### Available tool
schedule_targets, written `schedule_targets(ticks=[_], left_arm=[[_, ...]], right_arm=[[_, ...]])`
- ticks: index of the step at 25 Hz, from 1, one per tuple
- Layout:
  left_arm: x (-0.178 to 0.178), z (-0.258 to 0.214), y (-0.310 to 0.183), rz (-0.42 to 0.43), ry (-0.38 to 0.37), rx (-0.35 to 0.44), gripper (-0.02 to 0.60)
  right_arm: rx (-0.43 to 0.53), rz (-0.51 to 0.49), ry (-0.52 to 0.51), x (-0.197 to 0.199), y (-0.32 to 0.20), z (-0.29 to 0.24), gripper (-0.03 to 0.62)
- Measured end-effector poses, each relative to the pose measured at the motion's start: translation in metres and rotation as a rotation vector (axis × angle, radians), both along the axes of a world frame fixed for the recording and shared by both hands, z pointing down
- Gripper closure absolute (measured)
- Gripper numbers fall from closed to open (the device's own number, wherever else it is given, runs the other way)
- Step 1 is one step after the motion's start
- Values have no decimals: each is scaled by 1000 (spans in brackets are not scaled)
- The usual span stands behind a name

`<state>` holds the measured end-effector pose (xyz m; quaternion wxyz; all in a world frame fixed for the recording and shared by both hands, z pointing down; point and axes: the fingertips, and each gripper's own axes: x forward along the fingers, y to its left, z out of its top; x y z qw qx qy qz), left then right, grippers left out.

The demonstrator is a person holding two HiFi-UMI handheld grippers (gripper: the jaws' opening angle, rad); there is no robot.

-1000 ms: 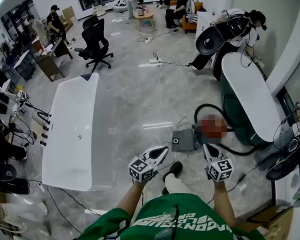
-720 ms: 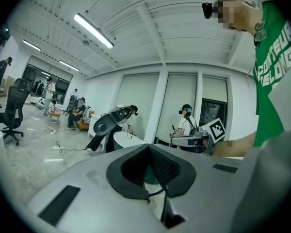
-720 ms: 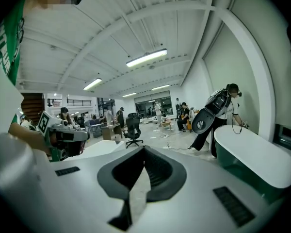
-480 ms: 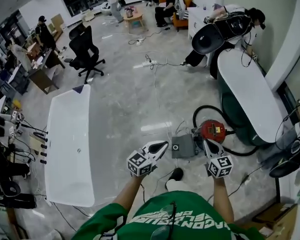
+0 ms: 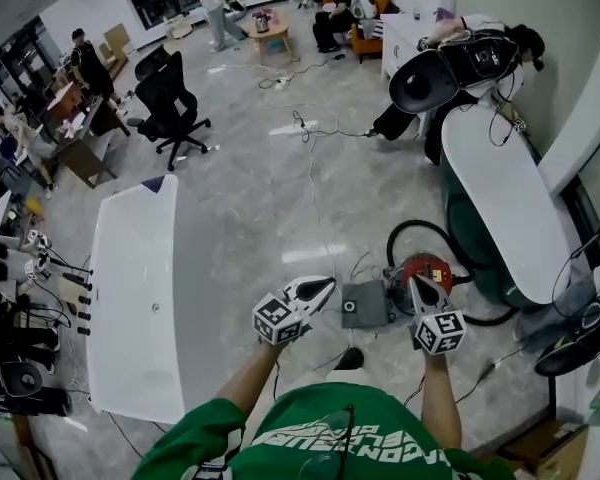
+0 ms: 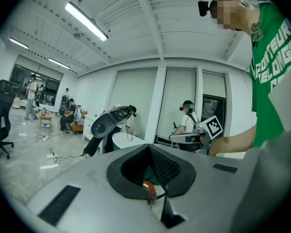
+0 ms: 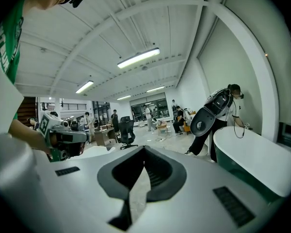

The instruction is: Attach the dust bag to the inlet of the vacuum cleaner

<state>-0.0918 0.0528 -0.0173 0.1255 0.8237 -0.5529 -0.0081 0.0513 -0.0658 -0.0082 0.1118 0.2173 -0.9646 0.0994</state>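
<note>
So right now the person is standing over the gear and nothing is getting gripped. The left gripper [image 5: 320, 289] and right gripper [image 5: 417, 294] are both hanging in the air with their fingers pressed together, holding nothing.

The grey dust bag [image 5: 365, 305] is lying flat on the floor [image 5: 250, 208], roughly at 12 o'clock from the person, between the two grippers. It's sitting just beside the red vacuum cleaner [image 5: 423, 271], on its 9 o'clock side. I can't make out the inlet from here.

Here's what I'm thinking could bite:
- The fingers are going to need opening before they get down there, otherwise they're just nudging the bag around.
- The bag is lying flat, so pinching an edge off the floor is looking fiddly. It could slide or crumple.
- The vacuum is resting on smooth floor, so pushing the bag on could shove it away unless one gripper is bracing it.
- The black hose [image 5: 405, 233] is looping round at 12 o'clock of the vacuum, and a shoe [image 5: 351, 358] is planted near the bag. Either one could be getting in the way.
</note>
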Motion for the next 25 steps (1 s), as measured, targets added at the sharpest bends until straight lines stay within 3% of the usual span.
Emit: schedule_targets(ticks=[25], left_arm=[[-75, 32, -57, 45, -37, -3, 580]], right_arm=[[11, -56, 59, -76, -19, 28, 586]])
